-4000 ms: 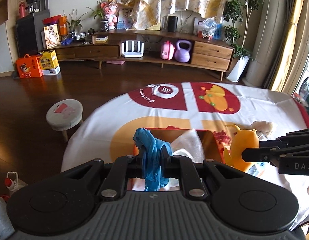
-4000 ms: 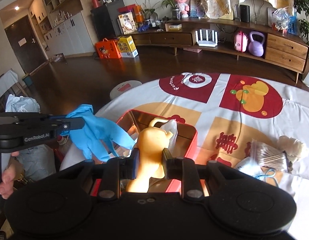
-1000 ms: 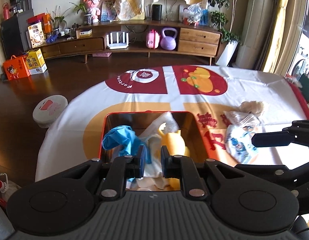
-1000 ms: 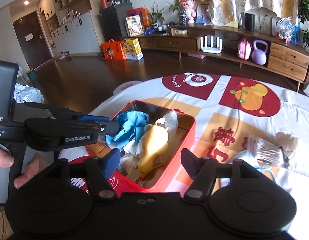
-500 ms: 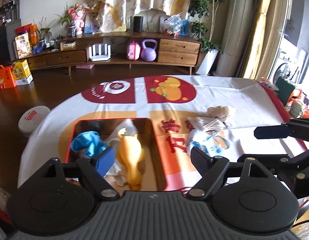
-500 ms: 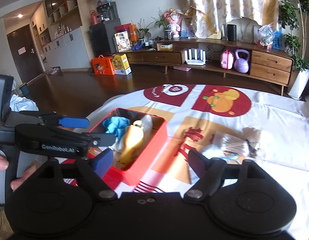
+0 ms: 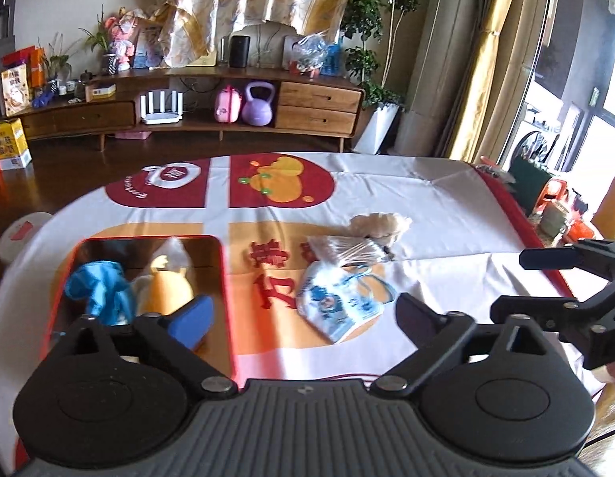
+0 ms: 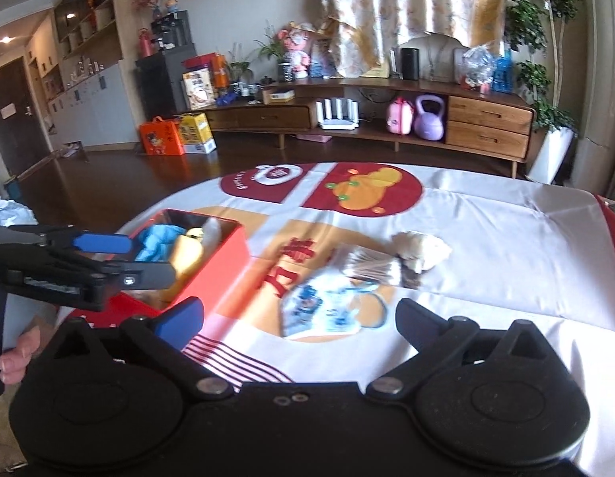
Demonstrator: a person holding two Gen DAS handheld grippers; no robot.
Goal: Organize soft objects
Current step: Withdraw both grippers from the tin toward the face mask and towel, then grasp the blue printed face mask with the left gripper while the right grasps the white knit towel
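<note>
Printed pouch between empty left tongs

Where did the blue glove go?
The blue glove lies inside the red box at the left of both views, right beside the yellow duck.

Red tin near end hidden behind left gripper, printed pouch motion-blurred, cupboard labels unreadable
</note>
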